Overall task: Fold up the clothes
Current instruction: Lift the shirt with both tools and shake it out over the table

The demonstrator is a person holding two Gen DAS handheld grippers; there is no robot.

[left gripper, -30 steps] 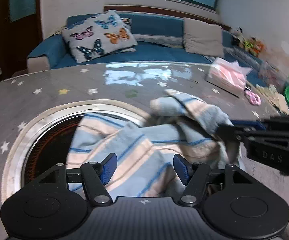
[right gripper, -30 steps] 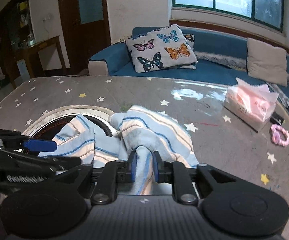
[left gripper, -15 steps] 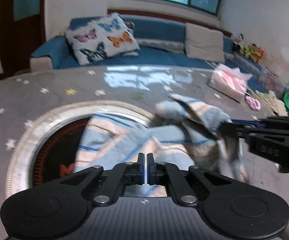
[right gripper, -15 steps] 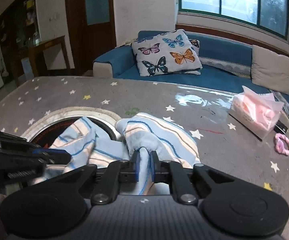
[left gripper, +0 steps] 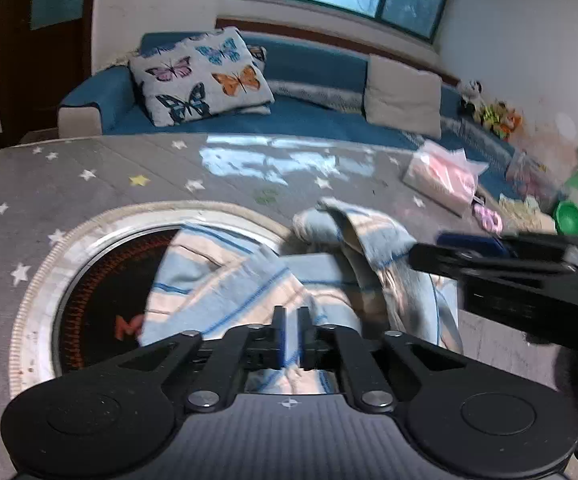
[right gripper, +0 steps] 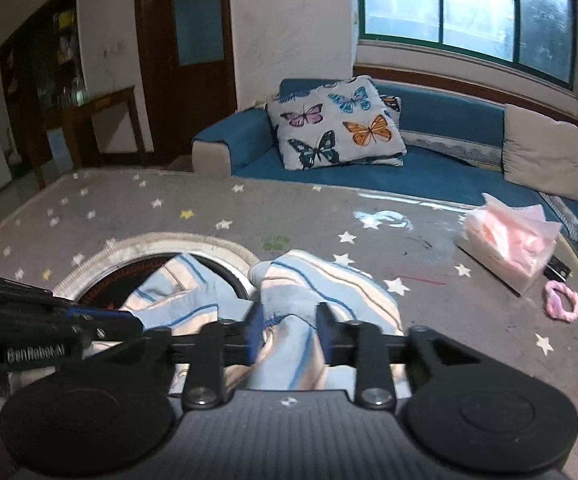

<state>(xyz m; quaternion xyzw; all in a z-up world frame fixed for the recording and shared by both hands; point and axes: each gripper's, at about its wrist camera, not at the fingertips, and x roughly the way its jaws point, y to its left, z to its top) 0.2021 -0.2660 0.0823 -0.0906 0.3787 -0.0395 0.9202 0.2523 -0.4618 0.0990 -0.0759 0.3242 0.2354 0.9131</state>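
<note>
Right tool [right gripper: 289,330] opened, tissue pack [right gripper: 507,246] nearby

Over the last second the left gripper [left gripper: 290,336] went from wide open to nearly closed; a narrow gap remains, and whether it pinches the garment [left gripper: 249,280] cannot be determined. The right gripper [right gripper: 289,330], previously clamped on a fold of the garment [right gripper: 321,292], has now spread apart, with the fold lying loose between its fingers.

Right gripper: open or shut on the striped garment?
Open. The right gripper has its jaws spread, with the striped garment lying loosely between them.
</note>
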